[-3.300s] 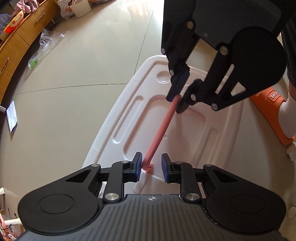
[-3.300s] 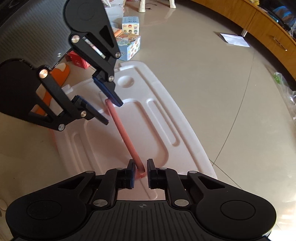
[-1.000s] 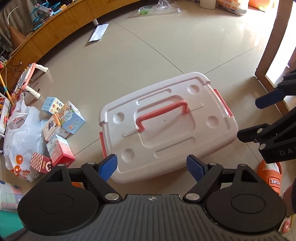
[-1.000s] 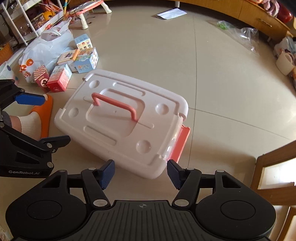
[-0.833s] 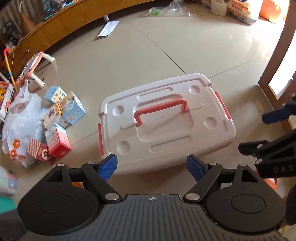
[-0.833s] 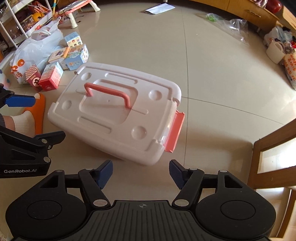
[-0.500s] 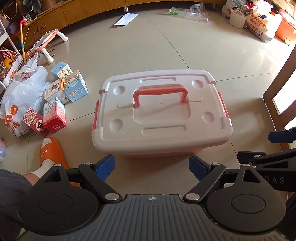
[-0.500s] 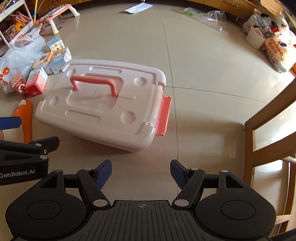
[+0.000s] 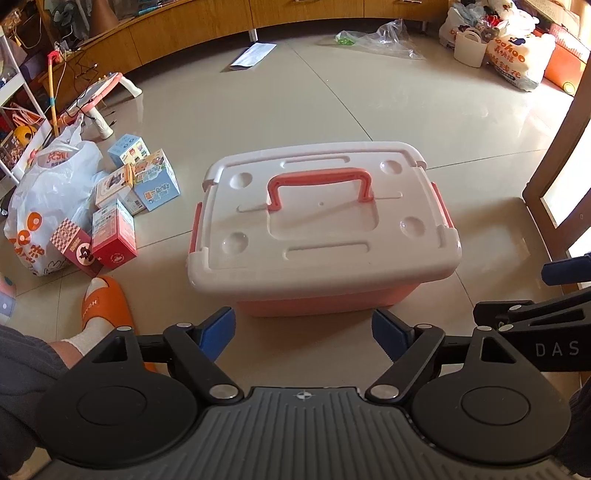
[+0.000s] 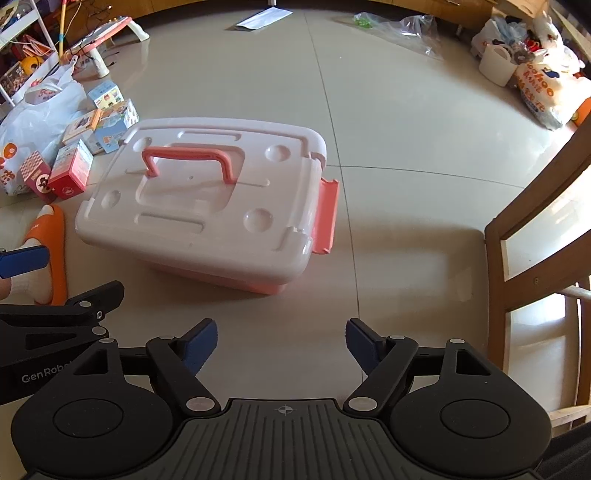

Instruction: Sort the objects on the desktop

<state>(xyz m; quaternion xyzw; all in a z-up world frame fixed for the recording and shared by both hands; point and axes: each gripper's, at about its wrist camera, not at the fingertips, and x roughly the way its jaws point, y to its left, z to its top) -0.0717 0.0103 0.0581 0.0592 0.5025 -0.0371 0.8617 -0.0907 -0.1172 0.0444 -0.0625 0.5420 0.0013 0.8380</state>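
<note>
A pink storage box with a white lid (image 9: 321,236) and a pink handle (image 9: 319,182) stands closed on the tiled floor; it also shows in the right wrist view (image 10: 207,199), with its right side latch (image 10: 325,218) swung outward. My left gripper (image 9: 304,338) is open and empty, held above the floor just short of the box's near side. My right gripper (image 10: 281,349) is open and empty, farther back and to the right of the box. Several small colourful cartons (image 9: 122,206) lie on the floor left of the box.
A white plastic bag (image 9: 44,199) lies beside the cartons. A foot in an orange slipper (image 9: 105,306) is at the near left. A wooden chair frame (image 10: 532,251) stands at the right. Wooden cabinets (image 9: 184,33), a paper sheet (image 9: 253,55) and bags line the far wall.
Both grippers let go of the box handle, opened wide and pulled up and back from the box. The view now takes in the whole box and the room.
</note>
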